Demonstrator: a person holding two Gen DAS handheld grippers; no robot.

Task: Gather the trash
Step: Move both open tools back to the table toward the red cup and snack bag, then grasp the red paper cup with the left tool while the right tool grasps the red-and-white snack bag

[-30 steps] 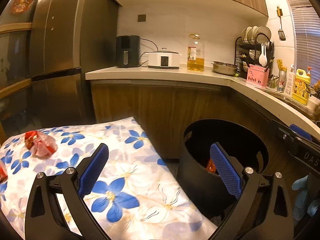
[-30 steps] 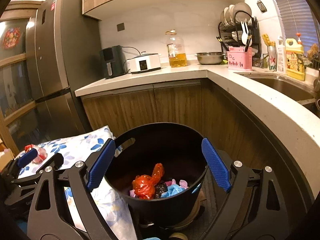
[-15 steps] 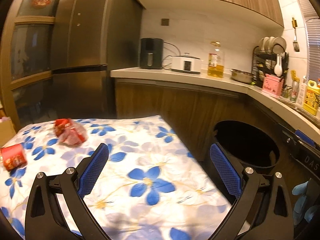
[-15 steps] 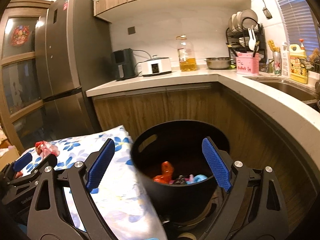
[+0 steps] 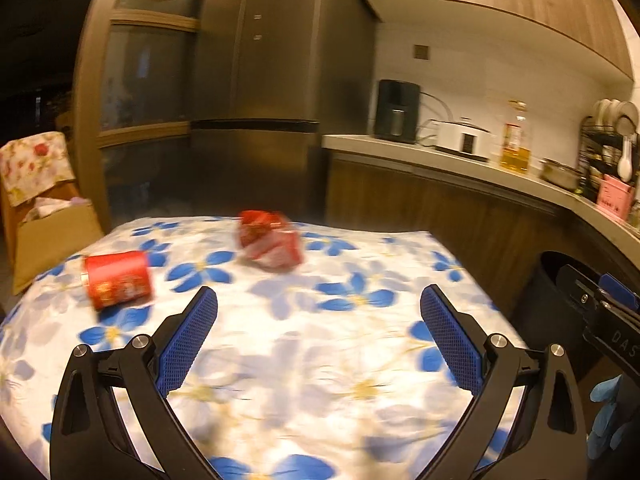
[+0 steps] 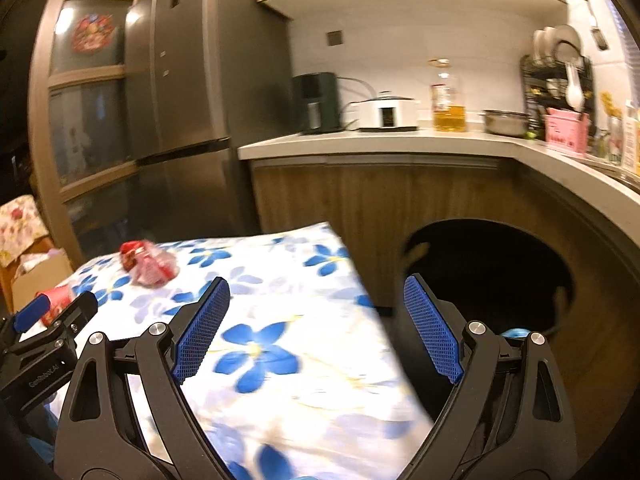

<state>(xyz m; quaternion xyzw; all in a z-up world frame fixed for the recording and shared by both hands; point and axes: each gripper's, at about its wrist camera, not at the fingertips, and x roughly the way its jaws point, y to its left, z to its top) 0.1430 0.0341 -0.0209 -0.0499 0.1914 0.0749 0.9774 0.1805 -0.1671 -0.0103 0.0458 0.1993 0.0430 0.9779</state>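
**Left tongs swinging from bin to remaining trash**

Both views are panning leftward since the earlier frames: the black bin, central a second ago, is now sliding to the right edge, and the flowered desk is filling the frame.

Item 1. Left tongs (image 5: 319, 334): standing wide, holding nothing, hovering low over the desk (image 5: 360, 360) in the lower centre of the left view.

Item 2. Right tongs (image 6: 316, 330): likewise wide and empty, hanging at lower centre of the right view, straddling the desk edge and the bin.

Item 3. Red can (image 5: 118, 280): lying on its side at centre left of the left view, well ahead of the left blue pad. Print on it is too blurred for reading.

Item 4. Crumpled red-and-clear wrapper (image 5: 270, 239): resting above frame centre, further up the desk than the can, apart from it.

Item 5. Black bin (image 6: 488, 280): sitting at right of the right view, beside the desk; its contents are lying in shadow.

Step in hand, by judgement: reaching for the next piece, two pieces still awaiting collection.

Next move is calling for: advancing the left tongs to one piece, bracketing it, closing, then carrying it right to the bin.

Writing: "DAS" is showing on the right tongs' body at the left view's right edge; "GenRobot" lettering on the left tongs' body at lower left of the right view.
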